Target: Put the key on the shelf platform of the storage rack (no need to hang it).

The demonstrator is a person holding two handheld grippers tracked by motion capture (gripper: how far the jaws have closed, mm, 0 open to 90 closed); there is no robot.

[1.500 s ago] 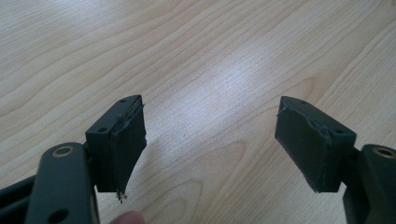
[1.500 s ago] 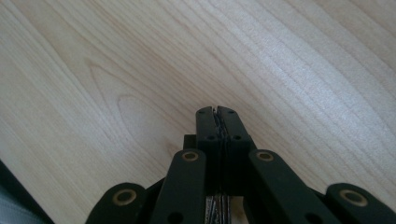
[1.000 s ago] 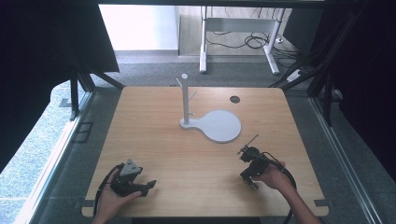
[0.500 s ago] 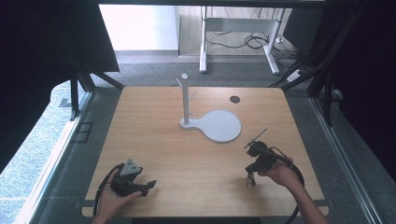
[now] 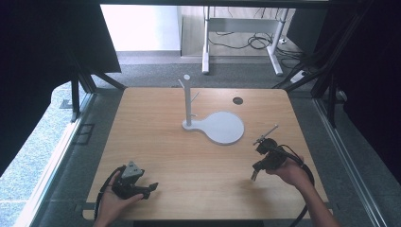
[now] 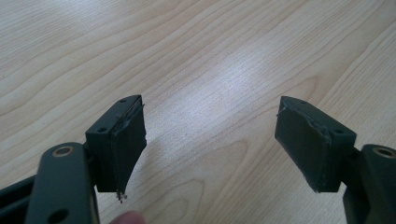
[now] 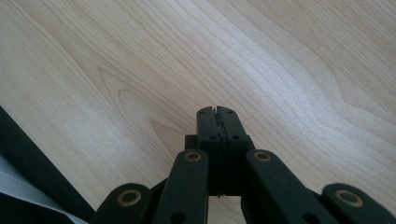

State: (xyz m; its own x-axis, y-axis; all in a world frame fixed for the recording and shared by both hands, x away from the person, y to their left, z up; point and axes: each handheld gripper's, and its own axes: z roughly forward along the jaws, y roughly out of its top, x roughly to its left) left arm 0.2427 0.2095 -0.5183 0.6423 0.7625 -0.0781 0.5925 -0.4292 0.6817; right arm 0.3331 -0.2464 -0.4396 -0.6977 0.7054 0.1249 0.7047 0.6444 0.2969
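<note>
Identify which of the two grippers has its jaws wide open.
The left gripper: its two pads stand far apart over bare wood, while the right gripper has its pads pressed together with nothing between them.

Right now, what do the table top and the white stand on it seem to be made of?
The table top looks like light wood or wood-look laminate: grain lines and a soft sheen show. The white stand seems matte plastic or painted metal, with a flat round base and an upright post with pegs; which one, I cannot tell.

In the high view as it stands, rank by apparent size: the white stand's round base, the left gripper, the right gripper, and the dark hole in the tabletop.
1. white stand's round base
2. left gripper and right gripper: too alike to rank
3. dark hole, clearly smallest
</note>
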